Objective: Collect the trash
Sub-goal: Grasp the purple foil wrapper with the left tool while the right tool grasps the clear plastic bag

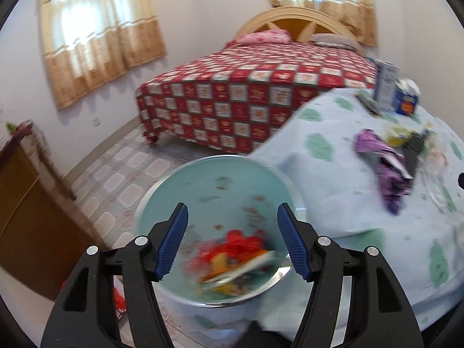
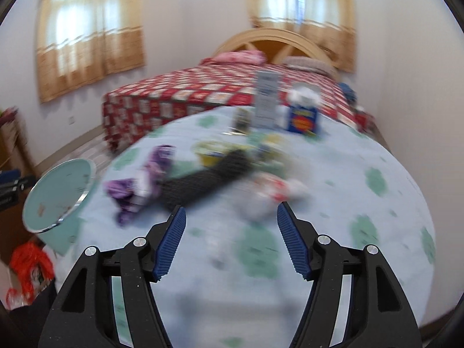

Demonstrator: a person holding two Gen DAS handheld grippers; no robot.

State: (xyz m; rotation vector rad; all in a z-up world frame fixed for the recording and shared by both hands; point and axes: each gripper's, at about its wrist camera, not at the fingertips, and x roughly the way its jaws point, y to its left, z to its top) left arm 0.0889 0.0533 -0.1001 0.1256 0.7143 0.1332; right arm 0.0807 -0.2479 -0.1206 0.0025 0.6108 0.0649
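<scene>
In the left wrist view, the left gripper [image 1: 232,242] hangs over the open mouth of a pale green bin [image 1: 179,185], its jaws standing well apart with nothing pressed between the blue pads. Down inside the bin, seen through the gap between the jaws, lies a blurred heap of red, orange and yellow wrappers [image 1: 232,258]. To the right of the bin, and touching or just beside it, is the table [image 1: 333,179], draped in a light blue cloth with green patches. On the table, well right of the bin, lies a crumpled purple wrapper [image 1: 382,162], and beyond it at the far edge stand a tall white carton [image 1: 385,87] and a small blue box [image 1: 406,101]. Behind the bin is a bed [image 1: 246,98] with a red checked cover. In the right wrist view, the right gripper [image 2: 231,242] is over the table [image 2: 362,203], jaws wide apart and empty. The bin [image 2: 58,191] stands at the table's left edge. Right of the bin on the cloth lie the purple wrapper [image 2: 139,188], a dark flat packet [image 2: 208,179] beside it, and a white and red wrapper [image 2: 269,191] just ahead of the right pad. Further from the bin stand the white carton [image 2: 266,101] and the blue box [image 2: 303,117]. The view is blurred, so finer detail cannot be told.
</scene>
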